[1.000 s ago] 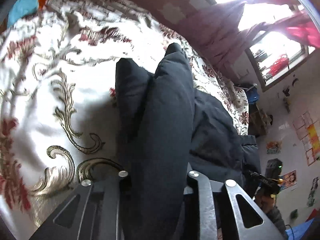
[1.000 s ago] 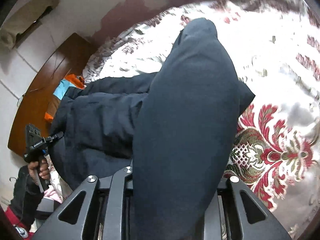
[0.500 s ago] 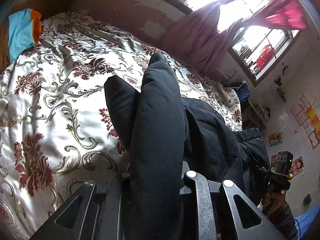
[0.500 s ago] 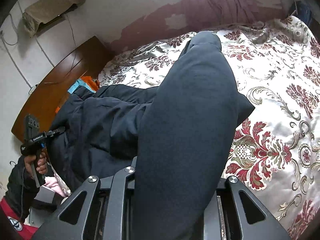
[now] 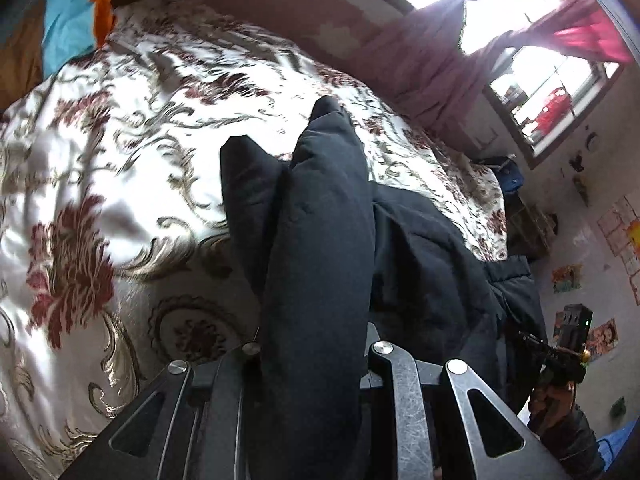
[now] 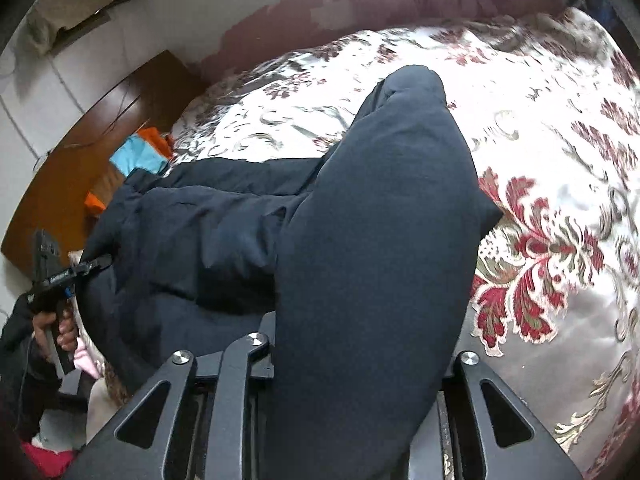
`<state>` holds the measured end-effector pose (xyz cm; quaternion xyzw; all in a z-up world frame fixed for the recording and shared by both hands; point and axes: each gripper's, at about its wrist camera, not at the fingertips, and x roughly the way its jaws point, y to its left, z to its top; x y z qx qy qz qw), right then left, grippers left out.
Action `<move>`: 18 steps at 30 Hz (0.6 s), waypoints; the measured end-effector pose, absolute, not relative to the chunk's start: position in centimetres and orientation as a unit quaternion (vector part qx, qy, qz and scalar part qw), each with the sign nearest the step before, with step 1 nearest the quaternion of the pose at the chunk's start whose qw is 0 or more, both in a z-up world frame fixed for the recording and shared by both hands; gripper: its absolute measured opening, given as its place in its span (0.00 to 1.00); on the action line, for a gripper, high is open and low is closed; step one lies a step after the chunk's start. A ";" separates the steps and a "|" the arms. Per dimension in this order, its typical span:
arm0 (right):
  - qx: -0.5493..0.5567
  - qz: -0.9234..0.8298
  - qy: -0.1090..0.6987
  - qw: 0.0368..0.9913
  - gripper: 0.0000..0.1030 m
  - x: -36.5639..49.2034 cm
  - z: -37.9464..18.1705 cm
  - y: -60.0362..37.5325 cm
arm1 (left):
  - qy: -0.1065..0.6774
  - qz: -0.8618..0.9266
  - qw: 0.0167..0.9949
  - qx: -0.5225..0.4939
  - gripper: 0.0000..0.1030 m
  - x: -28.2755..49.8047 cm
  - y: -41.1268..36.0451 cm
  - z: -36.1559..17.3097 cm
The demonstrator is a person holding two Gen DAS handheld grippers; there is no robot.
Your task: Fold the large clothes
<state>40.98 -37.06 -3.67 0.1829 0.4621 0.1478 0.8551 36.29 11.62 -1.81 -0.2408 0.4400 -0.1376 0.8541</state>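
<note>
A large dark navy padded jacket (image 5: 432,272) lies across a floral satin bedspread (image 5: 120,160). My left gripper (image 5: 316,320) is shut on a thick fold of it that bulges up between the fingers and hides their tips. In the right wrist view the jacket (image 6: 192,240) stretches off to the left. A second fat fold stands in my right gripper (image 6: 360,320), whose jaws are opening around the cloth. Each view shows the other gripper held in a hand at the jacket's far end: the right one (image 5: 568,344) and the left one (image 6: 60,276).
A wooden headboard (image 6: 80,152) with a blue and orange cloth (image 5: 76,32) borders the bed. A window with red curtains (image 5: 552,80) is at the far right. Pink and red items (image 6: 84,360) lie beside the bed. Bare bedspread (image 6: 560,160) spreads beyond the folds.
Both grippers have shifted across the bed with the jacket folds still between their fingers. The bedspread now looks blurred with motion, and more of the room shows than a second ago.
</note>
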 end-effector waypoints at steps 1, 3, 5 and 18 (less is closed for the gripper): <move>0.187 0.145 0.462 0.855 0.30 41.0 -3.9 -37.2 | 0.440 -0.136 0.853 -0.245 0.21 36.3 11.8 -2.2; 0.187 0.138 0.464 0.855 0.34 41.0 -4.5 -37.3 | 0.442 -0.131 0.854 -0.241 0.24 36.4 11.9 -2.8; 0.185 0.130 0.468 0.855 0.41 41.1 -5.0 -37.2 | 0.441 -0.122 0.864 -0.211 0.31 36.5 11.4 -2.8; 0.150 0.019 0.488 0.860 0.73 40.0 -5.4 -36.5 | 0.437 -0.007 0.885 -0.157 0.91 35.6 12.0 -1.5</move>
